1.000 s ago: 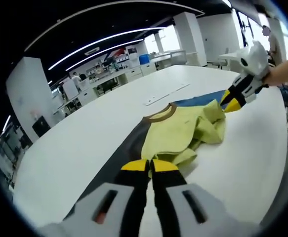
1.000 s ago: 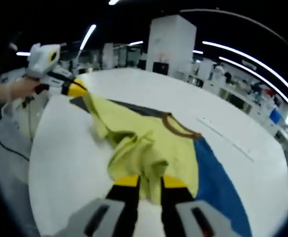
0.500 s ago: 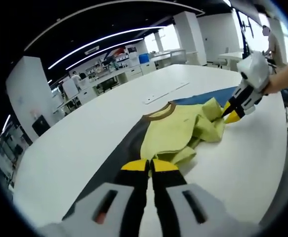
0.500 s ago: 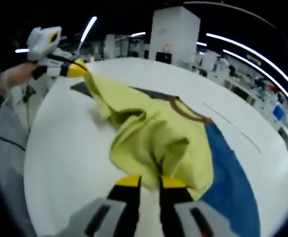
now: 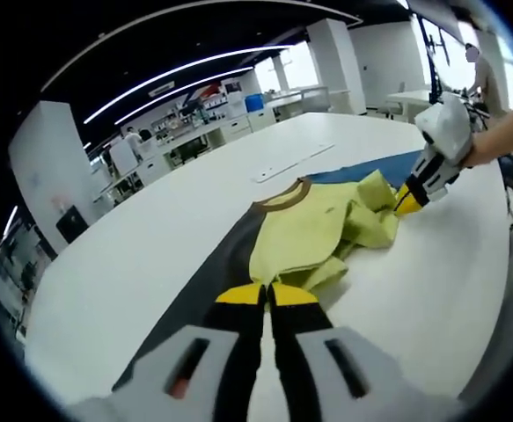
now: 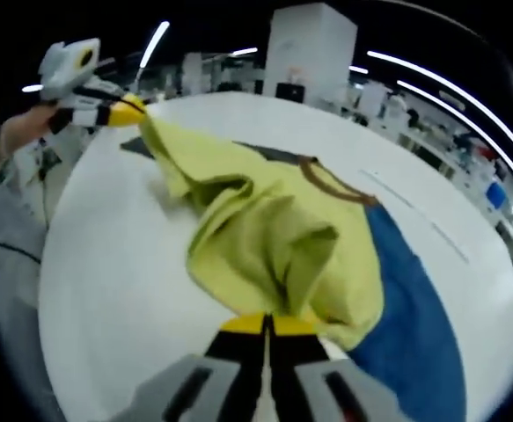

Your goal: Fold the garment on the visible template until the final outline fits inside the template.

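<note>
Yellow-green shirt: bunched on the dark-grey and blue template, brown collar flat, on white table
left gripper: jaws pinched on shirt's near edge
right gripper: jaws clamped on raised fold
risk: uneven pull drags shirt off template; thin pinch may slip, fold collapses

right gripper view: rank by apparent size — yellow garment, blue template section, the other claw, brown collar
1. yellow garment
2. blue template section, though partly covered by the garment
3. left claw, far off, so small in view
4. brown collar, a thin band; close to the claw, unsure
</note>
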A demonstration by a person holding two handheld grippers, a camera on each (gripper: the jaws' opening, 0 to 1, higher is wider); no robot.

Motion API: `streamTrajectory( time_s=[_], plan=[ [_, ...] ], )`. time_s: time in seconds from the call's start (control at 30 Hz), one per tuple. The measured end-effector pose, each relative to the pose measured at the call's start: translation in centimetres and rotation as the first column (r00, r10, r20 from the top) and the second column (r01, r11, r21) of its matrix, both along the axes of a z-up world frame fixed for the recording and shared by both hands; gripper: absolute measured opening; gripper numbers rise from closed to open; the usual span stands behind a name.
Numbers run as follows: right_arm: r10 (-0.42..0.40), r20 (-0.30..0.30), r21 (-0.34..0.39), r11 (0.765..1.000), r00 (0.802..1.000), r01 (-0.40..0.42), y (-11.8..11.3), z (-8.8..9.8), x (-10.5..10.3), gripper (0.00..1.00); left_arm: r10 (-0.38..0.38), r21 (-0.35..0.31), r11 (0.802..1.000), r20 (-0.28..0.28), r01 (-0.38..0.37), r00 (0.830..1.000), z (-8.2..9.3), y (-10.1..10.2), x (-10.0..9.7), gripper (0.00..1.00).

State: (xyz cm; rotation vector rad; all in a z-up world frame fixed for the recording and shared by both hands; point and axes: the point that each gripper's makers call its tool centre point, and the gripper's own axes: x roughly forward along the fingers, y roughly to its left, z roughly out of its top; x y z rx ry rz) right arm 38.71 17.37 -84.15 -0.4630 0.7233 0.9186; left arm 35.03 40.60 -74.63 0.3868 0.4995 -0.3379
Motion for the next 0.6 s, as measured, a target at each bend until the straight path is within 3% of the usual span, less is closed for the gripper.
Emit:
streamTrajectory(
  time_s=[0.23,0.33,0.6],
  plan=[
    [-0.017,-0.011,0.027,0.999,1.000,0.018,-1.3,0.7,-1.7,0.00,0.003,0.007,1.000,-0.001,-0.003,1.000,0.2,0.4,-0.8,0.00],
    [-0.026,-0.019,0.052,0.998,0.999,0.027,-1.7,1.8,-3.0,0.00,-0.007,0.016,1.000,-0.004,0.007,1.000,0.3,0.4,-1.3,0.00],
    [-0.083,-0.043,0.107,0.990,0.996,0.088,-4.9,3.5,-6.0,0.00,-0.051,0.053,0.997,0.000,0.051,0.999,1.3,0.5,-3.6,0.00]
  ],
)
